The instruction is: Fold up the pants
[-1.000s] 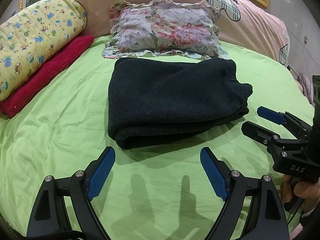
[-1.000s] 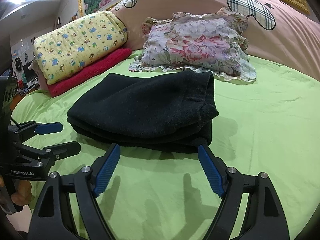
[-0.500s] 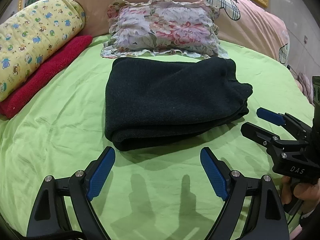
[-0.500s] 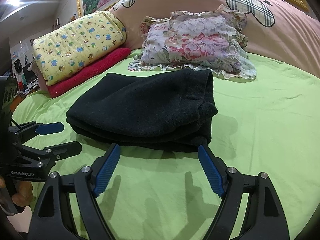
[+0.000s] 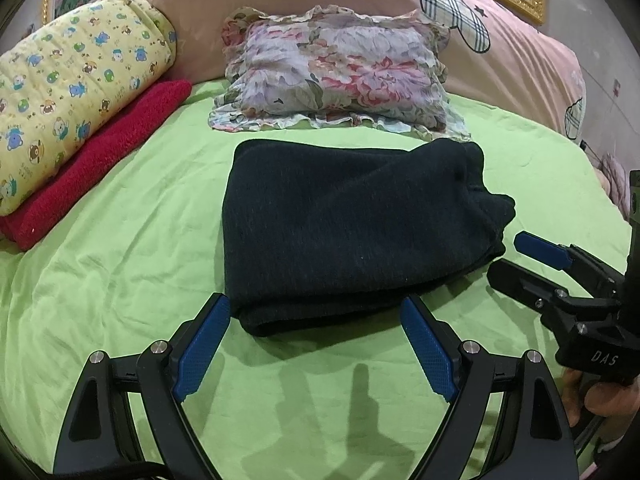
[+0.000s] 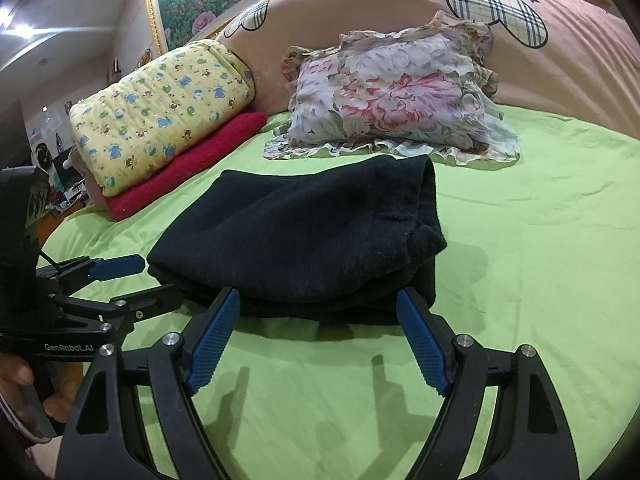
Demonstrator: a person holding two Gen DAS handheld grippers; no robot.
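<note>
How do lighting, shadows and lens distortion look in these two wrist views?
Left wrist view: sharp, evenly lit; the left tool casts soft finger shadows on the green sheet; fisheye bends the edges, corners go black. Right wrist view: equally sharp; ceiling light glares top left; black pants show little detail.
</note>
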